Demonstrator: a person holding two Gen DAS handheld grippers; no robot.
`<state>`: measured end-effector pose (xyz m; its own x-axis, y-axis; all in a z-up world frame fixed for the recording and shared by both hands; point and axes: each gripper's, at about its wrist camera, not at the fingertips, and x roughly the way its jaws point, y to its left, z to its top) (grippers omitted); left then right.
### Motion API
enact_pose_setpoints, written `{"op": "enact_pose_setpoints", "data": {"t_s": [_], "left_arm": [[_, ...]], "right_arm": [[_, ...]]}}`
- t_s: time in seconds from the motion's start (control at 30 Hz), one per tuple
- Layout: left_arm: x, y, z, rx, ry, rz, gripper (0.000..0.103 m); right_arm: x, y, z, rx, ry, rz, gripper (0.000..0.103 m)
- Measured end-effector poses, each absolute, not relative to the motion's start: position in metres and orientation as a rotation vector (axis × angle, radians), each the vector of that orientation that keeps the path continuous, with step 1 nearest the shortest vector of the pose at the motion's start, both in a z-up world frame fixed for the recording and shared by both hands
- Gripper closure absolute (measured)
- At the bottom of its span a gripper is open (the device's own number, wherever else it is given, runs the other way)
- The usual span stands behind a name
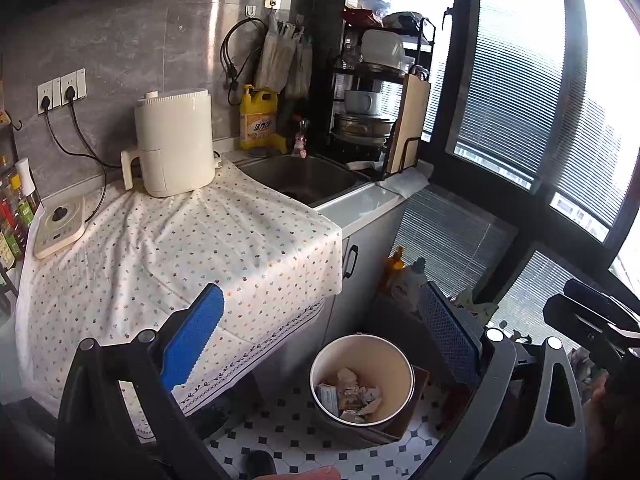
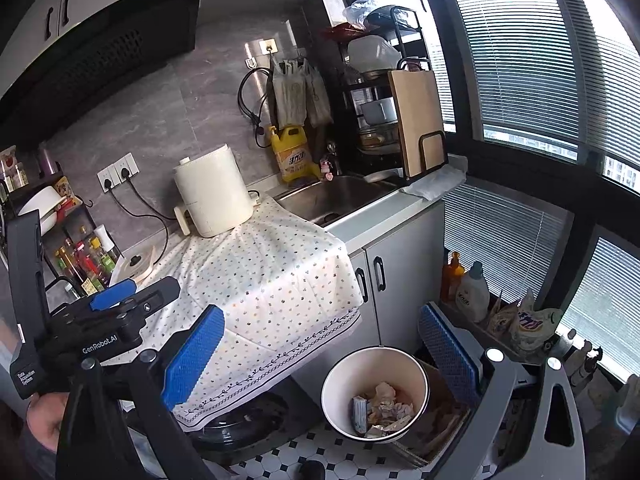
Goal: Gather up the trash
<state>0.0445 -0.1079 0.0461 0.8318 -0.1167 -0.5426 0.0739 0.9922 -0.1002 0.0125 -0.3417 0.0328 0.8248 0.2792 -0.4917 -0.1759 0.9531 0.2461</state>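
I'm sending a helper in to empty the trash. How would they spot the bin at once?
Find the counter draped in a dotted cloth; look at the tiled floor below its right end. The white round bin stands there open-topped, crumpled paper inside, unlike the bottles nearby.
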Motion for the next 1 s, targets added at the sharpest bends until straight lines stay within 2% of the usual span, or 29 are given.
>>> {"op": "enact_pose_setpoints", "data": {"t_s": [1.0], "left_arm": [[0.056, -0.097, 0.052, -0.071, 0.583, -0.074, 0.006]], "right_arm": [[0.025, -0.336, 0.035, 0.170, 0.561, 0.246, 0.008]]}}
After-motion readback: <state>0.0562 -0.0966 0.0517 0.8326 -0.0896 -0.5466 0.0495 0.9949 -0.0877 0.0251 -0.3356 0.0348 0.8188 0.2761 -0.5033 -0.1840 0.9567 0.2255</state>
